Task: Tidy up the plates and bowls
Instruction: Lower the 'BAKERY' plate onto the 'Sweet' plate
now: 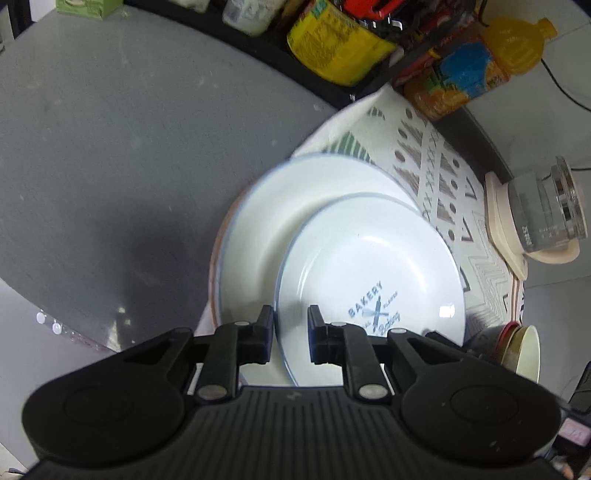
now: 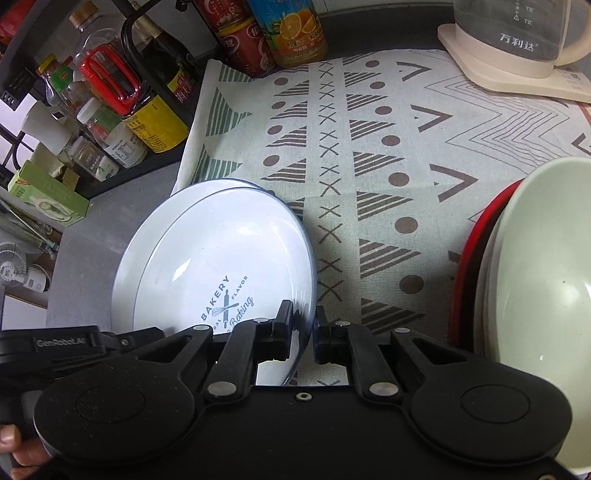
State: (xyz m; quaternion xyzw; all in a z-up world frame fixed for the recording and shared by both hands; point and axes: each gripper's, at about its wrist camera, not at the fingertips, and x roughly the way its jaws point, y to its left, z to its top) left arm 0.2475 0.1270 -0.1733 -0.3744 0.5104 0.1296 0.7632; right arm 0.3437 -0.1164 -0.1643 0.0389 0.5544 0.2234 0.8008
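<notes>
A white plate with a blue rim and a "BAKERY" print (image 1: 369, 273) (image 2: 225, 266) is held tilted over a larger white blue-rimmed plate (image 1: 288, 206) (image 2: 127, 258). My left gripper (image 1: 290, 325) straddles one edge of the printed plate, fingers on either side of the rim. My right gripper (image 2: 303, 321) straddles the opposite edge of the same plate. A stack of bowls, pale green inside with a red one behind (image 2: 532, 266), stands to the right; it also shows in the left wrist view (image 1: 522, 350).
A patterned cloth (image 2: 369, 166) covers the grey counter (image 1: 110, 166). A glass kettle on a cream base (image 2: 517, 48) (image 1: 539, 221) stands at the back right. Bottles and jars (image 2: 122, 96) fill a black rack at the left, with juice bottles (image 2: 299, 33) behind.
</notes>
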